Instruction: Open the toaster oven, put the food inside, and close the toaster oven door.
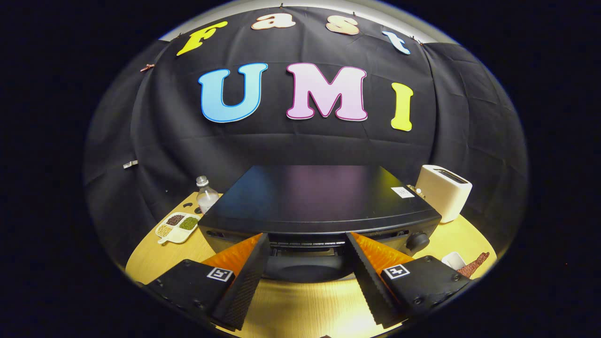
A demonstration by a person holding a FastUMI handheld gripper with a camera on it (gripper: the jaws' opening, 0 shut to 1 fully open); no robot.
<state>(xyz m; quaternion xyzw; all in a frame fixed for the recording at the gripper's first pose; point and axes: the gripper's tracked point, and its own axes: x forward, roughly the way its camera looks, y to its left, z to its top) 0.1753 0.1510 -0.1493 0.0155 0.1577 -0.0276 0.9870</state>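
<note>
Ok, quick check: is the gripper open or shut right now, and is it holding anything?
Gripper: open, holding nothing; its fingers are spread in front of the toaster oven, close to the top of the door.

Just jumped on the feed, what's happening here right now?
A person's handheld gripper hangs close in front of the black toaster oven on the wooden table, fingers open and holding nothing. The oven's front sits between the fingers. A white toaster stands beside it, and a divided dish and a bottle on the other side.
</note>
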